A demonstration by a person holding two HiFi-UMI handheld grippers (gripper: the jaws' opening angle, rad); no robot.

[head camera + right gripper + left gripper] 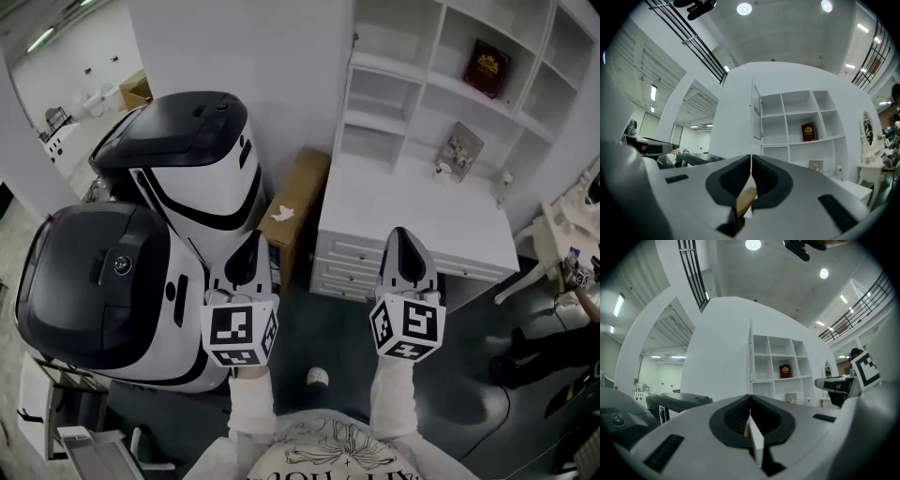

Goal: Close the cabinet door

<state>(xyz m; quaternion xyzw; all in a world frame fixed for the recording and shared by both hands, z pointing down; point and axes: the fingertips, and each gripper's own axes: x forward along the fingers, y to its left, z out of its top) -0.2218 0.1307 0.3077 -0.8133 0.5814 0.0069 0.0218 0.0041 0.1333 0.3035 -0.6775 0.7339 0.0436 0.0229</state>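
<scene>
The white shelf cabinet [441, 56] stands against the wall ahead, above a white desk. Its narrow door [756, 115] hangs open at the cabinet's left side, swung out towards me. The head view shows that door [353, 52] only edge-on, and the left gripper view shows the door [750, 350] as a thin strip. My left gripper [250, 242] and right gripper [401, 234] are held side by side in front of me, well short of the cabinet. The left gripper [750, 397] is shut with nothing between its pads. My right gripper [751, 157] is shut and empty too.
Two big white-and-black machines [187, 169] crowd the left side. A cardboard box [295, 211] leans between them and the white desk with drawers [412, 211]. A dark red book [487, 67] and a picture frame [462, 148] sit on the shelves. A person [586, 291] and a white chair [553, 234] are at right.
</scene>
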